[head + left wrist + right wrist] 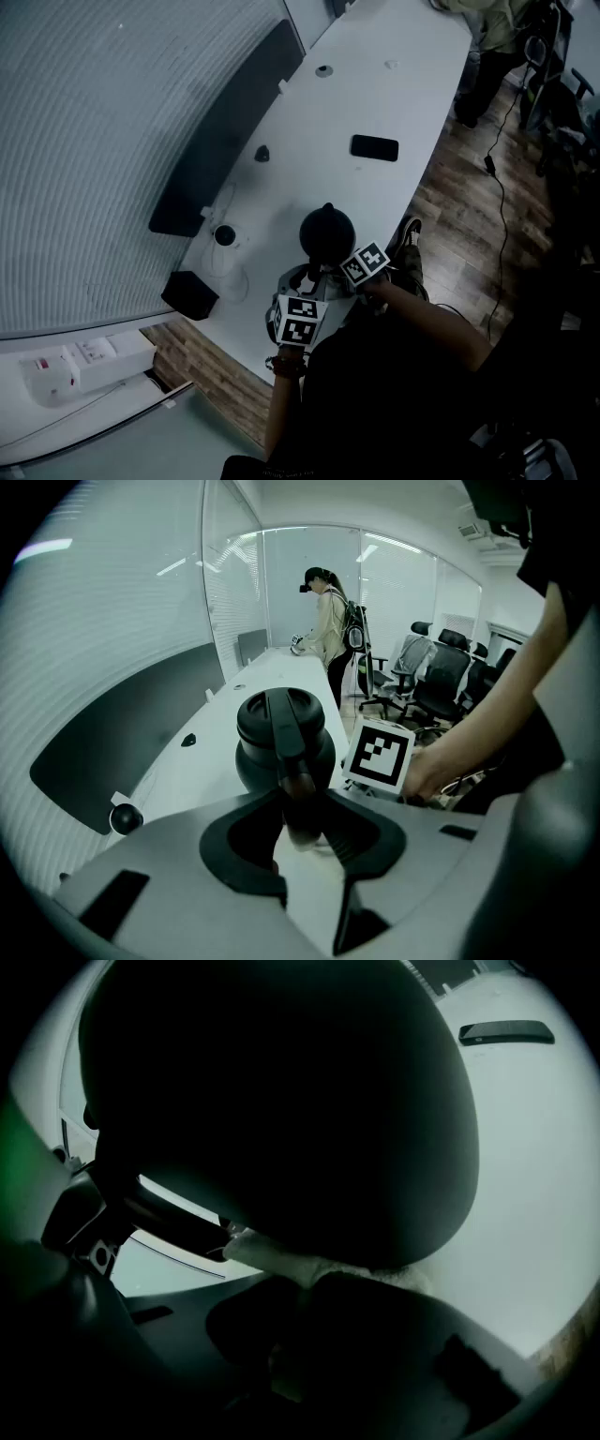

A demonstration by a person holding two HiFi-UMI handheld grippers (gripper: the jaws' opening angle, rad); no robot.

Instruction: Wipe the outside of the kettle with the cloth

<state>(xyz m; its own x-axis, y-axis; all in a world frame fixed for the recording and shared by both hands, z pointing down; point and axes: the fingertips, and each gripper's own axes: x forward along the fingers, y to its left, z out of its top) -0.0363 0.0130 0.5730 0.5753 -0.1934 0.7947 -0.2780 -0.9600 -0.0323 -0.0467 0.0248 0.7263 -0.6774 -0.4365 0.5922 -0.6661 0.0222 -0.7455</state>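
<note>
**Head view, with both gripper views.** The black kettle stands upright on the white worktop, close to the edge nearest you.

- **Left tongs:** Your left tongs meet the kettle from your side. They are clamped on the lower part of its handle, which arches over the lid and runs down between the two pads.
- **Right tongs:** Your right tongs sit low, just right of the kettle. They are closed on a pale cloth. The cloth lies against the underside of the kettle's dark, rounded wall, which fills most of the right gripper view.
- **Marker cube:** In the left gripper view, the right tongs' marker cube shows just right of the kettle, with your hand behind it.

**Other things, placed from the kettle:**

- Beyond the kettle and slightly right, well apart from it, a black phone lies flat on the worktop.
- Left of the kettle and near it rests a small black ball-shaped device.
- Farther left and nearer to you, a black box sits by the worktop's edge.
- Far beyond the kettle, at the worktop's other end, a person stands.
- Dark office chairs are grouped to that person's right.
</note>
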